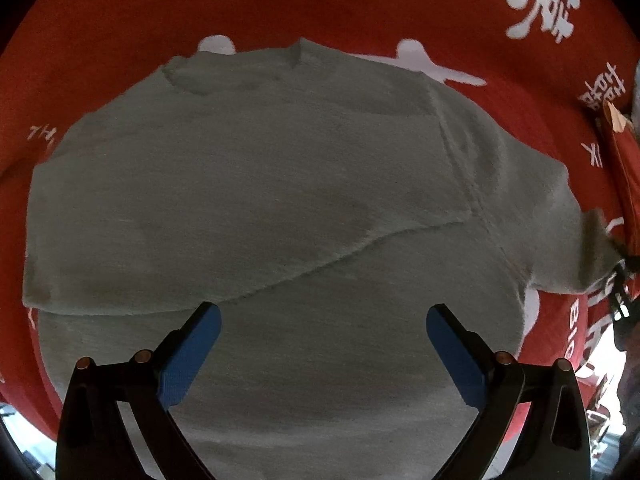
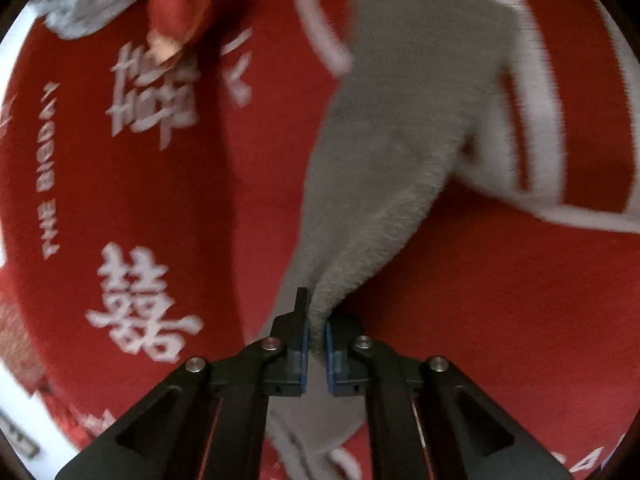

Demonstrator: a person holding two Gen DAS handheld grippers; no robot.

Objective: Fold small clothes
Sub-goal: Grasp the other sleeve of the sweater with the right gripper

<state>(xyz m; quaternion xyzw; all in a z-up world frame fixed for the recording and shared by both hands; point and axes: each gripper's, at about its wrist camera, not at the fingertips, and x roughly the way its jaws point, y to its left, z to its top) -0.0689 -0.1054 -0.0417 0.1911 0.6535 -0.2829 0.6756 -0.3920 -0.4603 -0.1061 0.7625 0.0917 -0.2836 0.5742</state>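
A grey shirt (image 1: 280,184) lies on the red cloth (image 1: 120,20), one side already folded across its front. The left gripper (image 1: 323,344) hangs over it pointing down, jaws wide and empty, seemingly ready to steady the body. The right gripper (image 2: 316,340) is clamped on a pinch of the sleeve (image 2: 384,152), presumably to fold it inward. No container is visible.

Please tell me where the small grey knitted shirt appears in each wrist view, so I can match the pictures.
Left wrist view: the small grey knitted shirt fills the centre, flat, one side folded over.
Right wrist view: one sleeve runs from top centre down into the right gripper.
Shared landmark: the red cloth with white characters.
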